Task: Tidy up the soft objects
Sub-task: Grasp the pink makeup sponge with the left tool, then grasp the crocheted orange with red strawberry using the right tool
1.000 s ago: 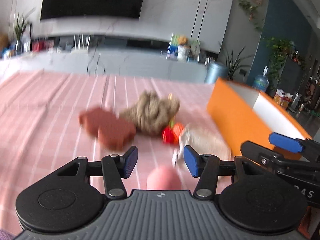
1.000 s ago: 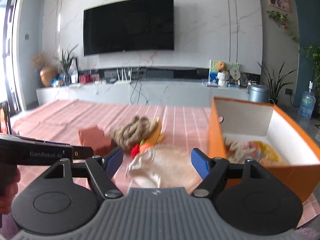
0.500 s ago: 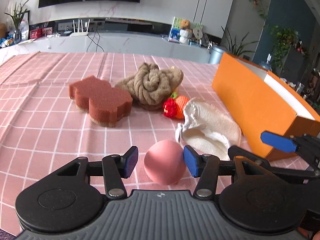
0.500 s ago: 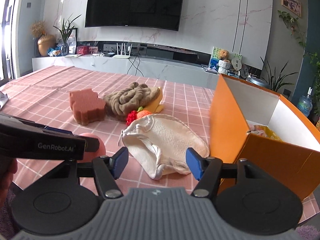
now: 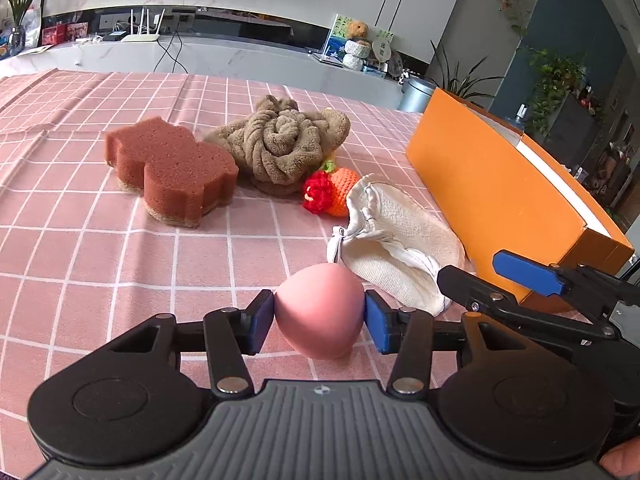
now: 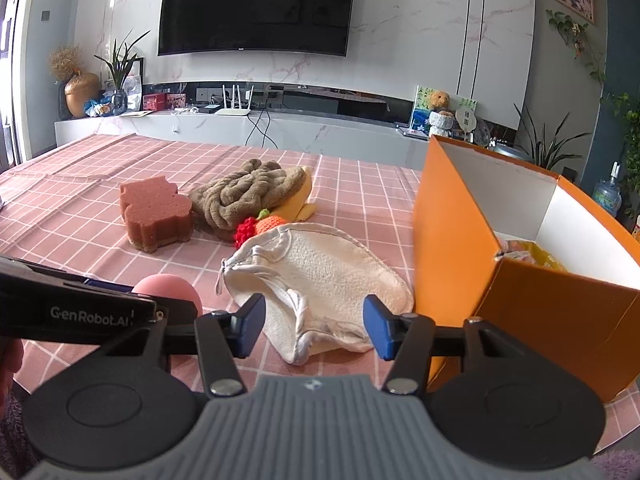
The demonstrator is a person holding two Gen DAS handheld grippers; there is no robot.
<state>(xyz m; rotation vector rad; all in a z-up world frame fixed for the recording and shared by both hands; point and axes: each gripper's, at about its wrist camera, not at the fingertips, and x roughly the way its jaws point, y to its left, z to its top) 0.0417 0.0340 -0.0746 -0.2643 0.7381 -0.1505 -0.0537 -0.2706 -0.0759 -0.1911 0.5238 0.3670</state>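
Left tongs pinch the pink egg-shaped sponge, pads touching both flanks; smooth, matte. Right tongs spread over the cream pouch. Orange box at 3 o'clock already holds some items. Left on the bench, toward 12: brown sponge, twisted towel, crochet fruit. Early stage, I judge.

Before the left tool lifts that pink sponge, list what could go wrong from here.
1. The left tool pinches the rounded pink sponge only at its sides; being smooth and squashy, it might squirt out on lifting.
2. The right tool hovers open over the white cloth pouch, close to the left one; the two might collide.
3. The orange box has a tall near wall; a low carry could clip it.
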